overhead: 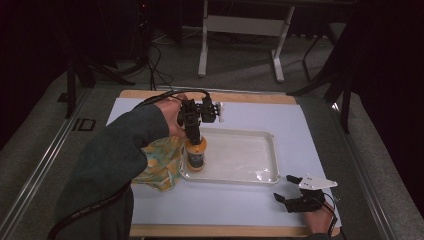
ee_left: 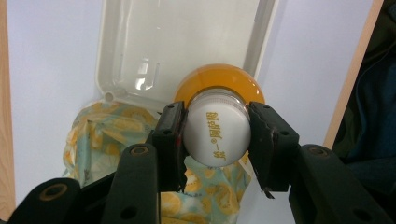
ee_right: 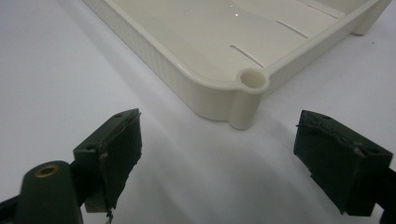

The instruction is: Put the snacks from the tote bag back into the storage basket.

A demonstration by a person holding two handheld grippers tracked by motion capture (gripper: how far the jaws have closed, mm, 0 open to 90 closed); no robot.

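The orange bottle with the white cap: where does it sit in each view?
High view: orange bottle left of centre, at the white tray's left end, under the left hand-held gripper.
Left gripper view: centre, white cap clamped between the jaws.
Right gripper view: not in it.
Shared landmark: the white tray.

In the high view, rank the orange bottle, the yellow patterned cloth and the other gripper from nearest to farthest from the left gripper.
1. Orange bottle: clamped by its white cap in the left gripper, at the tray's left end.
2. Yellow patterned cloth: beside the bottle, on the tray's left.
3. Right gripper: open, beyond the tray's near right corner.
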